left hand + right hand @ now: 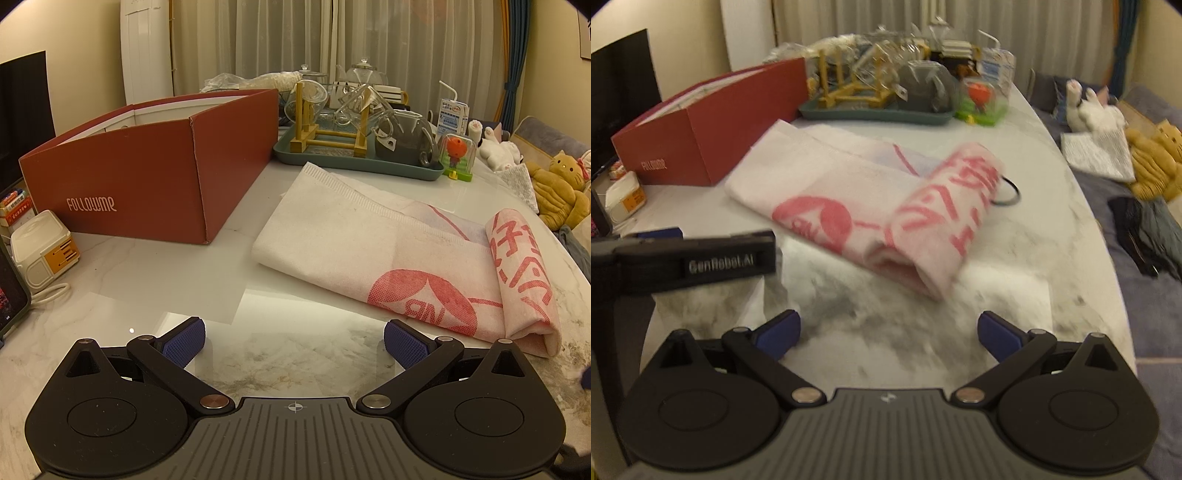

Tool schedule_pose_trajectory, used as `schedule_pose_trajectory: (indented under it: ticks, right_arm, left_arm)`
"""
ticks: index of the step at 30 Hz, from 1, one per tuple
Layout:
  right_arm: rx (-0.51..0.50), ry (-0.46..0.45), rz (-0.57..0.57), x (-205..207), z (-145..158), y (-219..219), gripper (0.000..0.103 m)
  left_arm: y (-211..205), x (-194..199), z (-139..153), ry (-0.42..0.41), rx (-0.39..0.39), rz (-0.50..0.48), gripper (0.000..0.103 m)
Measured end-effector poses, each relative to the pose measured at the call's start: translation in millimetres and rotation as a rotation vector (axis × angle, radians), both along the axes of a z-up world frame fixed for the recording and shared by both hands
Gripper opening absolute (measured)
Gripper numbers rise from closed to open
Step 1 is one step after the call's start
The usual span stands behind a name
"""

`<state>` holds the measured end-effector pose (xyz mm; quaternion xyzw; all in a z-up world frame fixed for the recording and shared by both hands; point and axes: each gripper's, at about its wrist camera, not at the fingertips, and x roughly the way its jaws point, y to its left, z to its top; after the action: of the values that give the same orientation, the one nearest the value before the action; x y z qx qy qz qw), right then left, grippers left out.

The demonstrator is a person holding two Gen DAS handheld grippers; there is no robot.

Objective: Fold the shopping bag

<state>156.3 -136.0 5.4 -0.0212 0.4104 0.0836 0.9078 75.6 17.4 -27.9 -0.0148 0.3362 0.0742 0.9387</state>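
Observation:
A white non-woven shopping bag [354, 236] with red print lies flat on the marble table, folded into a long strip. Its right end is rolled up into a thick roll [524, 273]. In the right wrist view the same bag [827, 184] lies ahead with the roll [942, 221] nearest. My left gripper [294, 343] is open, hovering over bare table just short of the bag's near edge, holding nothing. My right gripper [888, 332] is open too, empty, a short way before the roll. The left gripper's body [687, 254] shows at the left of the right wrist view.
A red cardboard box [147, 173] stands left of the bag. Behind it a green tray [354, 158] holds glassware on a wooden rack. A toy [458, 155] and milk carton [452, 116] stand behind. A black ring [1008, 192] lies beside the roll. Table edge and sofa with plush toys [557, 184] at right.

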Motion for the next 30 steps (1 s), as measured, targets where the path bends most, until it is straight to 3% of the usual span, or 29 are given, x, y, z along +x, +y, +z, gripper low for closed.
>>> schedule_pose_trajectory:
  ticks: [6,11,14,18,30]
  right_arm:
    - [-0.015,0.009,0.005,-28.8,-0.9,-8.0,0.103]
    - [0.06,0.051,0.026,-39.2,5.2,-7.9,0.103]
    - [0.029,0.063,0.071,-43.9,5.3,-5.4,0.103]
    - [-0.05,0.053,0.114,-51.4,2.1,3.7,0.103]
    - [-0.031,-0.029,0.079,-50.0,-3.3,4.7,0.103]
  left_arm:
    - [0.0,0.0,0.0,0.0,0.0,0.001,0.103]
    - [-1.9,0.7,0.0,0.0,0.002,0.016,0.103]
    - [-1.8,0.9,0.0,0.0,0.002,0.016,0.103]
    - [-2.4,1.3,0.1,0.0,0.003,0.021,0.103]
    - [-1.9,1.8,-0.2,0.0,0.0,0.022,0.103]
